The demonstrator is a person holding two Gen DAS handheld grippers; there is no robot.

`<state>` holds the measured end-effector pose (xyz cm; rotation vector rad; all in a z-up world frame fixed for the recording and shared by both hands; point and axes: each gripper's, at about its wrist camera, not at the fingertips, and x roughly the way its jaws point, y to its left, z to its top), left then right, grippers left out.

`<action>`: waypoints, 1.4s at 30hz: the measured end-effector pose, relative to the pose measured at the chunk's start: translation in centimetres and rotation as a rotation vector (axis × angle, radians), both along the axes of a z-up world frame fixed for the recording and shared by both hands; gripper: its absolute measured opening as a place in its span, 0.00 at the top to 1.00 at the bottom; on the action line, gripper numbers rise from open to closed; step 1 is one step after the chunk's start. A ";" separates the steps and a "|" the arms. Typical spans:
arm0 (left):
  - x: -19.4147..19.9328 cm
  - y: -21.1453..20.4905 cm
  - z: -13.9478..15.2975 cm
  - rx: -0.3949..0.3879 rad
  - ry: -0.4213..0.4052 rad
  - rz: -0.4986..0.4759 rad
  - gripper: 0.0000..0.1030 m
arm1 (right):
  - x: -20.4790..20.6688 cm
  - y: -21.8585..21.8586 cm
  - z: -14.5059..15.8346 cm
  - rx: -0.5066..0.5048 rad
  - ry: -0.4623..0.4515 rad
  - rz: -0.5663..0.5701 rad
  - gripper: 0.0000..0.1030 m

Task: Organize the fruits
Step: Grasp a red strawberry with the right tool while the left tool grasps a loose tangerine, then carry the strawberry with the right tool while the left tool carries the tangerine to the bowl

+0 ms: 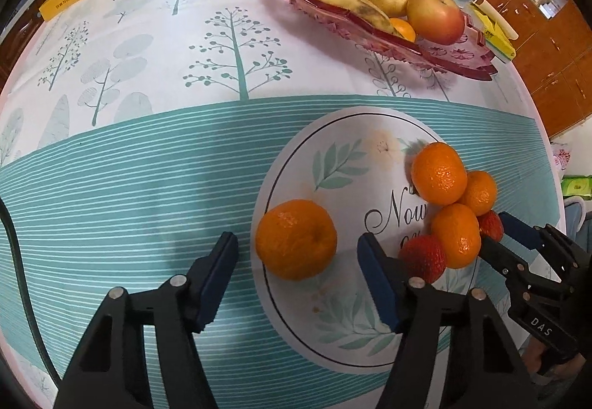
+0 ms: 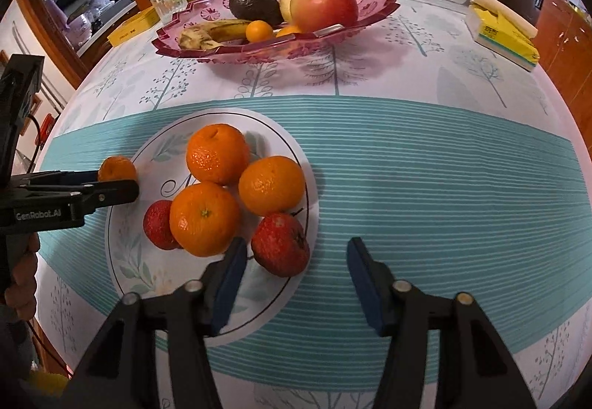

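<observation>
jaws of left gripper [image 1: 298, 253] spread, straddling lone orange mandarin [image 1: 296, 239] at rim of white round leaf-print plate [image 1: 344, 135]; pads not touching, so no grip yet. jaws of right gripper [image 2: 296, 253] spread around red strawberry [image 2: 280, 244] at opposite plate edge, also clear of it. remaining mandarins clustered mid-plate. pink faceted glass fruit dish [image 1: 477, 70] farther back on desk, likely destination for sorting.

Both point steeply down: the left hand-held gripper [image 1: 298, 276] has its blue pads [image 1: 218, 279] apart, untouched by anything, and the right hand-held gripper [image 2: 296, 283] likewise stands with jaws parted.
</observation>
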<state>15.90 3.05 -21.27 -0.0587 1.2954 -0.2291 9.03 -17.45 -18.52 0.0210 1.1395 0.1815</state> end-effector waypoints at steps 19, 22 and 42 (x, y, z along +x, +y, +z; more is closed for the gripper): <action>0.0 -0.3 -0.1 0.002 -0.005 0.005 0.62 | 0.5 0.2 -0.1 0.027 0.017 0.023 0.69; -0.6 -0.4 0.0 -0.002 0.000 -0.006 0.62 | 0.3 0.2 0.3 0.032 0.011 0.021 0.69; -2.0 -0.5 9.9 -0.104 -0.133 -0.063 0.62 | -1.2 0.4 9.3 0.055 -0.150 -0.019 0.69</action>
